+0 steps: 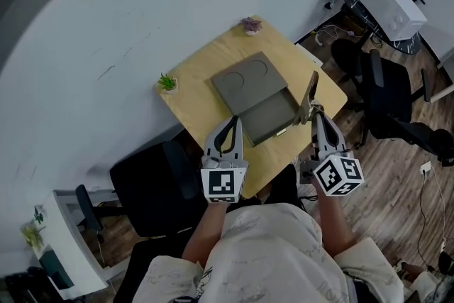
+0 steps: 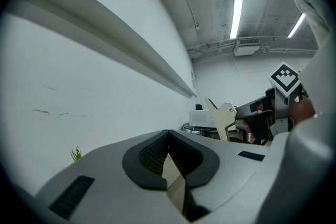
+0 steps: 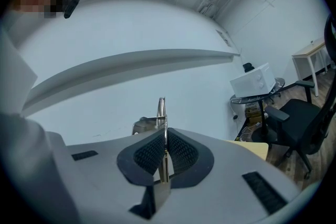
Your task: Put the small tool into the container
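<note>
A grey container (image 1: 250,81) lies on the wooden table (image 1: 206,106), with its drawer (image 1: 273,117) pulled out toward me. My right gripper (image 1: 312,111) is shut on the small tool (image 1: 311,91), a thin flat beige piece that stands up above the drawer's right edge. The right gripper view shows the tool (image 3: 162,110) edge-on, pinched between the pads of that gripper (image 3: 164,136). From the left gripper view the tool (image 2: 223,118) appears flat-on at the right. My left gripper (image 1: 233,121) hovers at the drawer's near left corner; there its jaws (image 2: 168,134) meet with nothing between them.
Two small potted plants (image 1: 167,82) (image 1: 250,25) stand at the table's left and far corners. A black chair (image 1: 152,188) sits to the left of the table, another (image 1: 386,92) to its right. A white appliance (image 1: 389,3) rests on a side stand at the far right.
</note>
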### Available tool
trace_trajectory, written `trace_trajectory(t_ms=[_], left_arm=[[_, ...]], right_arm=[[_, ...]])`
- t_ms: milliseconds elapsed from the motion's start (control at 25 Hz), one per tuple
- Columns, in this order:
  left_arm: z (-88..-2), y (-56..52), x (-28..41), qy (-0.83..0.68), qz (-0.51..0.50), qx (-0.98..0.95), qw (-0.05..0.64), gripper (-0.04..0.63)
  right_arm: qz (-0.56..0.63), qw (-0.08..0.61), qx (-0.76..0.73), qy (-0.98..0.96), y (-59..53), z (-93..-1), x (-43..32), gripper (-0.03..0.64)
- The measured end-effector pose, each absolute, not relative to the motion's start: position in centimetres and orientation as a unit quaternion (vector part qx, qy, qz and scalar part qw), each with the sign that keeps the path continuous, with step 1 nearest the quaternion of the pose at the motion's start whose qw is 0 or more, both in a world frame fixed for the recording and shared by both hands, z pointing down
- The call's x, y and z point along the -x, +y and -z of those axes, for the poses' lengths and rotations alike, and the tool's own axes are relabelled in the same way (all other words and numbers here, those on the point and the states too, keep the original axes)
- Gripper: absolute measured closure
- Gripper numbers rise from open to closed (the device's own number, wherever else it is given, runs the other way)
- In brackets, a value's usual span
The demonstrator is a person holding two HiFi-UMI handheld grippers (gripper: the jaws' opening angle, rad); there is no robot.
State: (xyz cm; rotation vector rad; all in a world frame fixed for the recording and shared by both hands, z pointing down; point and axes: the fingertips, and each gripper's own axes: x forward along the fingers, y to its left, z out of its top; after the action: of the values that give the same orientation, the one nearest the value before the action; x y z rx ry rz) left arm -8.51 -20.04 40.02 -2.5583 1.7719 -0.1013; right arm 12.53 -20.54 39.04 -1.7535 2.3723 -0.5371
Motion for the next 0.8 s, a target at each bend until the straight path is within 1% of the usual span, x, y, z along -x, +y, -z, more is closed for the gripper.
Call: trace_trajectory(t_ms=[800], left_arm=[[-42.0,-21.3,8.7,0.576,0.044,0.816,-0.007,0.589]], right_arm=[[0.191,0.040,0.570,0.798,-22.4,-41.2,-11.6,0.598]])
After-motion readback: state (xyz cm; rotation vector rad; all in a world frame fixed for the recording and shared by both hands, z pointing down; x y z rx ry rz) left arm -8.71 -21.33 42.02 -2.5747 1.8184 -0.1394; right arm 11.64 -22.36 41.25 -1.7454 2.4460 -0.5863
